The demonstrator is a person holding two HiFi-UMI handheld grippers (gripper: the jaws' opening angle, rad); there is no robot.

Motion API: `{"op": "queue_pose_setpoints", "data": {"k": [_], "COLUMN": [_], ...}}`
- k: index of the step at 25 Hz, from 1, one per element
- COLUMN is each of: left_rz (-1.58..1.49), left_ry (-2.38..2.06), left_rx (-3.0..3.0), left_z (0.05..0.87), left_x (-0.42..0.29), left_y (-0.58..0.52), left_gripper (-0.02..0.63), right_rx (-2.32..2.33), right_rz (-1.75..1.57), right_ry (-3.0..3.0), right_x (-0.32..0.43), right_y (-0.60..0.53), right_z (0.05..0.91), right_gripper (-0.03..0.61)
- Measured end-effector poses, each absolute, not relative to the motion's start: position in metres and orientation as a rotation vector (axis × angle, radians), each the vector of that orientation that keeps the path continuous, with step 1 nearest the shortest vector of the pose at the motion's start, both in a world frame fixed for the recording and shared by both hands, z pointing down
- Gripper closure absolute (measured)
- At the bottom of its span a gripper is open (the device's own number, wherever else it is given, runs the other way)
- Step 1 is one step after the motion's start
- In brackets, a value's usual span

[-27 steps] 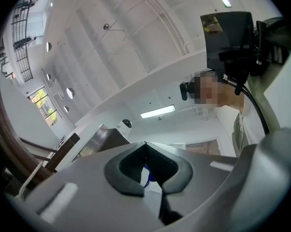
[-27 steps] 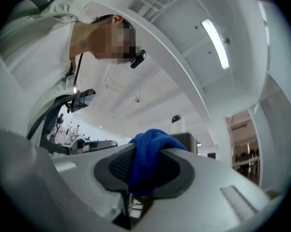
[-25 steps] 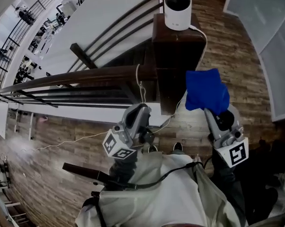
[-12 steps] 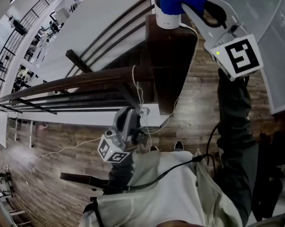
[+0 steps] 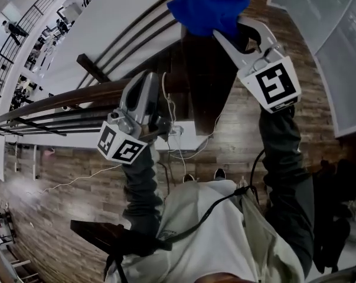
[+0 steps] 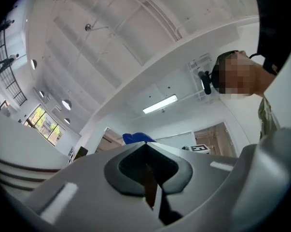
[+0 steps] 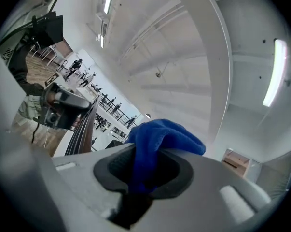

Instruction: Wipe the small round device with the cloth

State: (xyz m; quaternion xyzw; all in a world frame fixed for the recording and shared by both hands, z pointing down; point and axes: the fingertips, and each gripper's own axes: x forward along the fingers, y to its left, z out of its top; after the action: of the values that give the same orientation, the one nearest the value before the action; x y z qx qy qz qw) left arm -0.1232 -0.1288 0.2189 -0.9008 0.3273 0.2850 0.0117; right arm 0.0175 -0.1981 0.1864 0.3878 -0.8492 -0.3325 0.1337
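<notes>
**No words, numbers or brand names can be read.**
The only printed signs are black-and-white square code patterns with no letters or digits. One is on the marker cube (image 5: 120,144) of the left gripper (image 5: 148,76), left of the dark wooden post (image 5: 210,81) and lower. The other is on the marker cube (image 5: 271,85) of the right gripper (image 5: 225,34), just right of that post.
</notes>
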Motion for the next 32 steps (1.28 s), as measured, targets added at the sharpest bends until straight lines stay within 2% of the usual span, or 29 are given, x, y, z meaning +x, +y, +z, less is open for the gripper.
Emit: {"op": "queue_pose_setpoints", "data": {"k": [9,23,32], "left_rz": [0.746,0.723,0.76], "left_ry": [0.927,0.897,0.824], "left_rx": [-2.779,-2.824,-2.868], "left_z": [0.158,0.162,0.173], "left_x": [-0.083,-0.068,-0.065], "left_y": [-0.173,-0.2,-0.198], "left_gripper": [0.609,0.609,0.609], "right_rx": [1.45,1.255,1.657], "right_rz": [-1.06,-0.943,-1.078], "right_ry": [-2.52,-2.349,-2.342], "right_x": [0.069,0.048,0.106], "right_y": [-0.208,-0.208,-0.218], "right_z": [0.097,0.191,0.104], "right_gripper": [0.494,0.495,0.495]}}
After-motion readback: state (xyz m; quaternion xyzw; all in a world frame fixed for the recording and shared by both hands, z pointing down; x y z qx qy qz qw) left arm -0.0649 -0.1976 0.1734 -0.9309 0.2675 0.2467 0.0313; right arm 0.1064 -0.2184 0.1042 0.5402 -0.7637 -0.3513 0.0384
